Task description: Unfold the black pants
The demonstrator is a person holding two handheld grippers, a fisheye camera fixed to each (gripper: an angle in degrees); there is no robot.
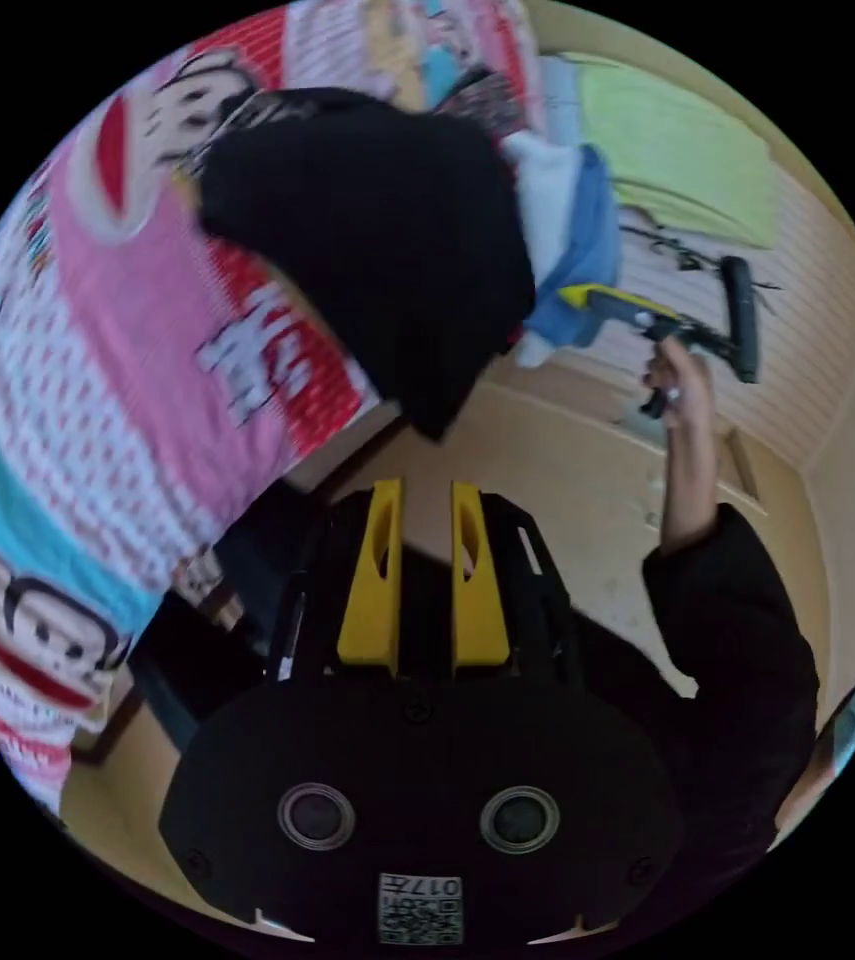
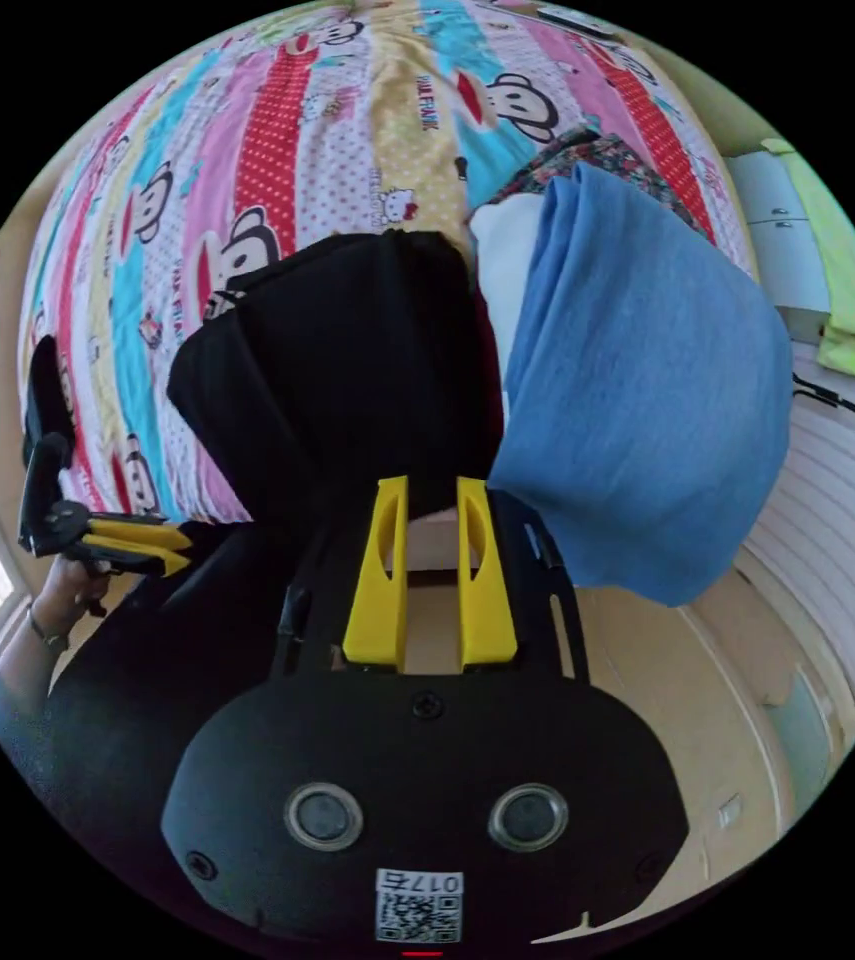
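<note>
Left gripper view: my left gripper [image 1: 425, 490] hangs with its jaws apart and empty, the black pants [image 1: 377, 230] heaped well ahead on the cartoon bedsheet [image 1: 127, 350]. Off to its right, a hand [image 1: 675, 385] on a raised, dark-sleeved arm holds the right gripper [image 1: 587, 297]. Right gripper view: those jaws gape too, the pants lying just beyond them beside a blue garment [image 2: 647, 400].

"PAUL FRANK" lettering on striped bedsheet [image 2: 347, 130].
</note>
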